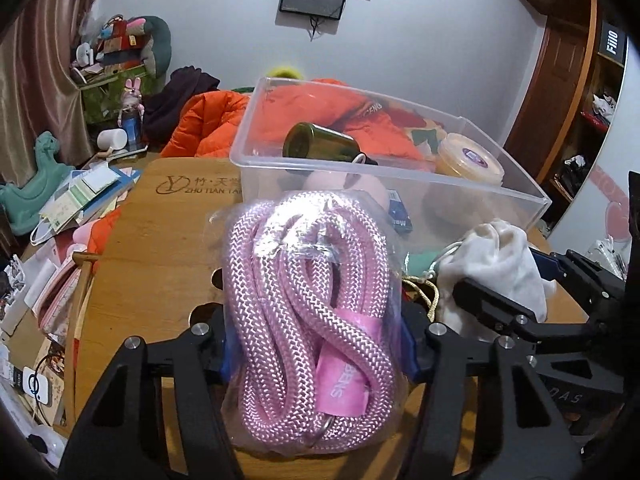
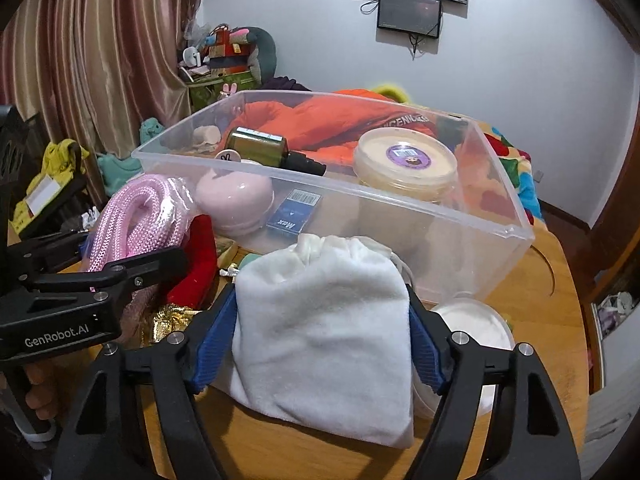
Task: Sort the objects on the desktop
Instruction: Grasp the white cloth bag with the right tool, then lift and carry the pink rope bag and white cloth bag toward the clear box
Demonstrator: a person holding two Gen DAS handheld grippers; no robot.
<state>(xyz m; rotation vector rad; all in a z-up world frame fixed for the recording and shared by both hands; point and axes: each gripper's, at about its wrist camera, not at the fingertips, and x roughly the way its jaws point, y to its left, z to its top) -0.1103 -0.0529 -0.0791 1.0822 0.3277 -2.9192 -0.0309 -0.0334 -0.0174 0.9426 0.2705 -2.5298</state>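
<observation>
A coil of pink rope in a clear plastic bag [image 1: 308, 320] stands on the wooden table [image 1: 160, 248], and my left gripper [image 1: 318, 354] is shut on it, blue pads against both sides of the bag. A white drawstring pouch [image 2: 320, 320] sits between the blue pads of my right gripper [image 2: 320, 344], which is shut on it. Just beyond both stands a clear plastic box [image 2: 440, 208] holding a green-gold bottle [image 2: 256, 146], a cream round tub [image 2: 404, 164], a pink round case [image 2: 236, 200] and a blue packet [image 2: 294, 214].
A red item [image 2: 196, 264], gold wrapping [image 2: 168, 320] and a white round lid [image 2: 476, 324] lie on the table by the pouch. Papers and books [image 1: 80, 200] are heaped off the table's left edge. An orange jacket [image 1: 208, 124] lies behind the box.
</observation>
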